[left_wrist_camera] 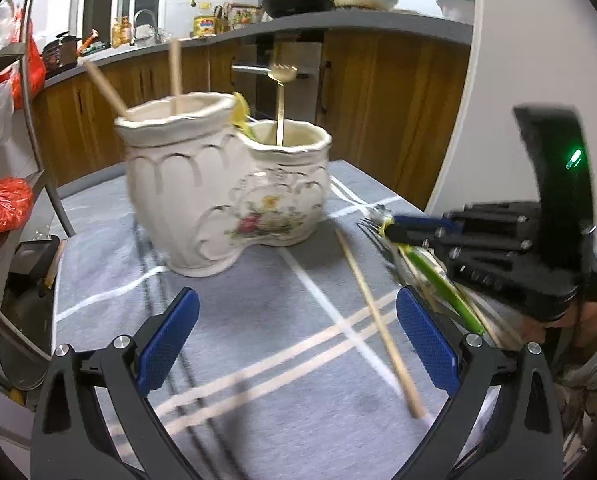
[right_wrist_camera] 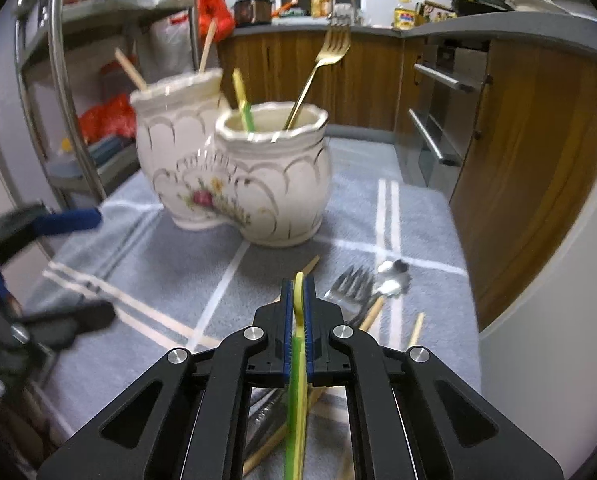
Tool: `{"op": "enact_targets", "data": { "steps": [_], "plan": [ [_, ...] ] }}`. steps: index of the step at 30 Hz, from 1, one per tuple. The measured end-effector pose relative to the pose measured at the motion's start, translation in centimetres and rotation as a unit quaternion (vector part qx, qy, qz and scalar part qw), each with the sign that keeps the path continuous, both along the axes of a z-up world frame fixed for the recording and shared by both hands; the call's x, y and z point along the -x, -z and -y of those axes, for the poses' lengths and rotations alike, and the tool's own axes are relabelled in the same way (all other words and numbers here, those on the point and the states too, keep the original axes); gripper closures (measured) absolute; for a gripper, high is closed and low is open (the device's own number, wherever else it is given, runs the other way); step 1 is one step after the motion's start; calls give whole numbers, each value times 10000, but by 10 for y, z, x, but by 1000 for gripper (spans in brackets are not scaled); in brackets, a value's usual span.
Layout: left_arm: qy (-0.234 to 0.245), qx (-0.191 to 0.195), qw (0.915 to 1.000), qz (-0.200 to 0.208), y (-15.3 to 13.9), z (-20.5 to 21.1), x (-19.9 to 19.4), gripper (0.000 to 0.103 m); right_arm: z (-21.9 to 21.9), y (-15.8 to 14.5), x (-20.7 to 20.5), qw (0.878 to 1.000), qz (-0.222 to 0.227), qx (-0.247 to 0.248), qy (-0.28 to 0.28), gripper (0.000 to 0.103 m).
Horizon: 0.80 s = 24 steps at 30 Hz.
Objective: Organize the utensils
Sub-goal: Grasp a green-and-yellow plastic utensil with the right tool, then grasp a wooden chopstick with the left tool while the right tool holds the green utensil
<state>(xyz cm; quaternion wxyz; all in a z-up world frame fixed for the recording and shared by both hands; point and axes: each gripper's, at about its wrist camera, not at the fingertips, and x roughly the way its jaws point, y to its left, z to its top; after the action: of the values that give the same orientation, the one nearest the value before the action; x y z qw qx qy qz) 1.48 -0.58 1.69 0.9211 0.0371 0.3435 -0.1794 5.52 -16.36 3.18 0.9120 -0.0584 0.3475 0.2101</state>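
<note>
Right gripper (right_wrist_camera: 297, 308) clamps a green-and-yellow utensil (right_wrist_camera: 296, 360) near the loose pile; next, lift it into the ceramic holder (right_wrist_camera: 274, 184) beyond.

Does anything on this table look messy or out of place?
Yes. Several utensils lie loose on the cloth instead of standing in the holder: a chopstick, a silver fork and a spoon, scattered and crossing.

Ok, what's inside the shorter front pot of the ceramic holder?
A gold fork and a green-yellow utensil stand in the shorter pot. Their lower ends are hidden by its wall.
</note>
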Motion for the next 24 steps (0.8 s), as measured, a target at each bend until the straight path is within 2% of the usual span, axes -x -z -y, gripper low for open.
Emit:
{"op": "enact_targets", "data": {
  "steps": [4,8,12,19,21,24],
  "plan": [
    [62,-214,9994,-249,9,24,-1,8,17,-11,4,9996,123,-231,101,97],
    [129,-482,9974,-519,20,45,0,23,28,-17,8,9988,229,-409,125,97],
    [100,-652,9953,-713,28,57,-1,49,33,-17,9,9983,264,-502,124,97],
    [113,-734,9932,-897,32,71,-6,65,40,-16,11,9973,296,-662,140,97],
    [109,-802,9924,-924,33,77,-9,75,42,-17,11,9970,303,-701,147,97],
    [85,-856,9917,-952,36,81,-15,82,44,-18,13,9964,328,-770,131,97]
  ]
}}
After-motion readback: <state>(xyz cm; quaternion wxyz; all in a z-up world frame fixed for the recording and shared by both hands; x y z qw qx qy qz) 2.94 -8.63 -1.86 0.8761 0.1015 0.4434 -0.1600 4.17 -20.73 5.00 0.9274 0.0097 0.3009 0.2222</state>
